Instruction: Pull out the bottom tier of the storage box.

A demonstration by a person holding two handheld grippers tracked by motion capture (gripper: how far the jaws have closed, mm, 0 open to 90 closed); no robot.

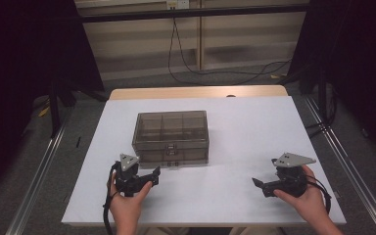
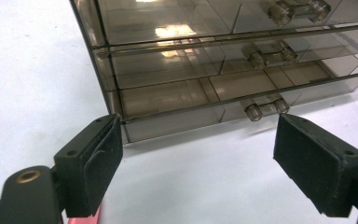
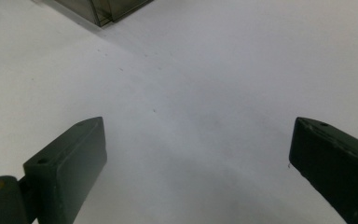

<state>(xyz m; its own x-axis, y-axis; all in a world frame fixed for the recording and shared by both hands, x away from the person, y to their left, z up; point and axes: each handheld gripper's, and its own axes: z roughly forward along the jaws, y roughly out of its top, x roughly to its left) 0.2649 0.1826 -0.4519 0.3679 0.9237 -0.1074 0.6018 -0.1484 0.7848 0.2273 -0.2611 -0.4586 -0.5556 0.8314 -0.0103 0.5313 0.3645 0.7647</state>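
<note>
Left gripper [image 2: 198, 154] jaws spread before drawer box [image 2: 223, 60]; right gripper [image 3: 198, 163] spread, empty

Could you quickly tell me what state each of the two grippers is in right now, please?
Left gripper: open, holding nothing, facing the smoky transparent plastic drawer box.
Right gripper: open, holding nothing, above the white table.

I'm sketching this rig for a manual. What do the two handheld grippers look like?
Both the left gripper and right gripper are black, each topped by a grey three-cornered plate. Flat rectangular fingers carry dark pads. A black cable trails from each. No sleeves show.
</note>
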